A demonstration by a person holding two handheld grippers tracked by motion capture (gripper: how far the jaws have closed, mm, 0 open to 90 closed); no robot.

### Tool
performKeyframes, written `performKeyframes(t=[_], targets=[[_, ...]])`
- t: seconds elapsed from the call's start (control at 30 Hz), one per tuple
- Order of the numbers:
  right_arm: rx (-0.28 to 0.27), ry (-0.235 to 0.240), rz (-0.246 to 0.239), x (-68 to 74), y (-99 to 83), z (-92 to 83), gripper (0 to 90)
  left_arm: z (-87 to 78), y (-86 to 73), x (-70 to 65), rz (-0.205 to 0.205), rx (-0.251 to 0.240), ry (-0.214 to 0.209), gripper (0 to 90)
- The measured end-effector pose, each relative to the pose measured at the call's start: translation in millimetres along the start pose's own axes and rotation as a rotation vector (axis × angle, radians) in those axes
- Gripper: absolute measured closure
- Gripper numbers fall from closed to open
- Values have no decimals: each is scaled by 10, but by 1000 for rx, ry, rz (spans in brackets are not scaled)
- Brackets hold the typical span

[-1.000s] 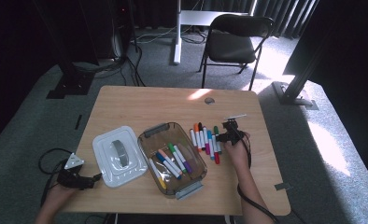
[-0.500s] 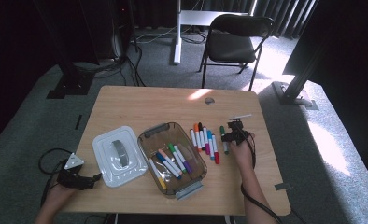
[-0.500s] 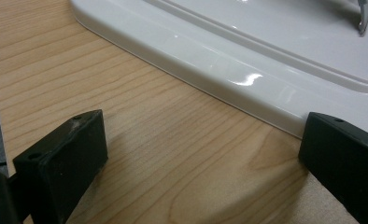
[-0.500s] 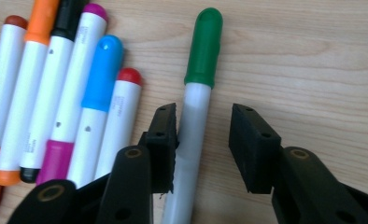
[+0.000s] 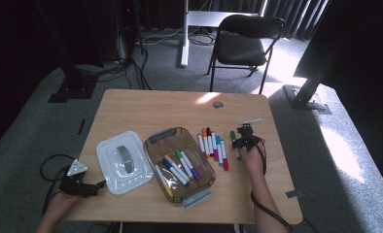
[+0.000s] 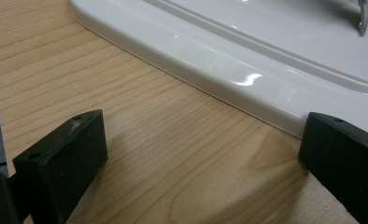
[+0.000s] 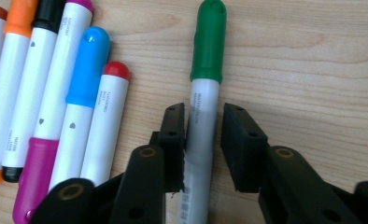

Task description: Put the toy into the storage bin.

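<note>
At the near left corner of the table point(image 5: 131, 104), the left gripper point(image 5: 78, 186) rests low with its jaws spread wide and nothing between them; in the left gripper view the white lid point(image 6: 247, 56) lies just ahead of its tips, apart from the clear bin point(image 5: 180, 162) it belongs to.

The bin sits near the middle of the front edge, open, with several markers already lying inside it.

Toward the right edge, the right gripper point(image 7: 198, 149) is down over the green marker point(image 7: 205, 84), which lies flat on the wood a little apart from the others. Its jaws have just been closing and now stand narrow around the marker's white barrel; one pad looks to be touching it, while a thin gap shows on the other side, so the grasp seems not quite firm yet.

Just left of that, a row of markers point(image 5: 213, 144) lies side by side on the table.

Judged from this, the sorting is partway through: some markers are binned, the green one is being taken, and the row plus the lid remain.
</note>
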State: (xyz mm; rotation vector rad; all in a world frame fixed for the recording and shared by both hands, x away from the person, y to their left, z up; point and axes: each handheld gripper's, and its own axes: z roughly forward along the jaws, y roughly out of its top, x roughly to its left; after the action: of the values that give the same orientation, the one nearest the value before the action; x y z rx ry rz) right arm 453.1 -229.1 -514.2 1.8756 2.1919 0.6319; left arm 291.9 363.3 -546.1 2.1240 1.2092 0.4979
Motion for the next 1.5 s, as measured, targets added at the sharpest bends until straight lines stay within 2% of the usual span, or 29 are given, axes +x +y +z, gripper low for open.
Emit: performKeyframes(t=[0.13, 0.3, 0.37, 0.53, 0.77, 0.97, 1.17, 1.47, 1.5], targets=[[7, -16, -8, 14, 5, 1, 757, 0, 0, 0, 0, 0, 0, 17], [12, -19, 9, 18, 11, -1, 766, 0, 0, 0, 0, 0, 0, 17], [28, -5, 30, 11, 13, -10, 768, 0, 0, 0, 0, 0, 0, 17], [12, 13, 53, -20, -9, -62, 768, 0, 0, 0, 0, 0, 0, 17], [-43, 51, 63, 20, 17, -343, 768, 0, 0, -1, -1, 0, 0, 17], [-81, 72, 49, 124, 21, -584, 768, 0, 0, -1, 0, 0, 0, 17], [-122, 121, 35, 241, 19, -798, 768, 0, 0, -1, 0, 0, 0, 17], [-180, 202, -47, 576, 62, -1166, 768, 0, 0, 0, 0, 0, 0, 17], [-180, 202, -47, 576, 62, -1166, 768, 0, 0, 0, 0, 0, 0, 17]])
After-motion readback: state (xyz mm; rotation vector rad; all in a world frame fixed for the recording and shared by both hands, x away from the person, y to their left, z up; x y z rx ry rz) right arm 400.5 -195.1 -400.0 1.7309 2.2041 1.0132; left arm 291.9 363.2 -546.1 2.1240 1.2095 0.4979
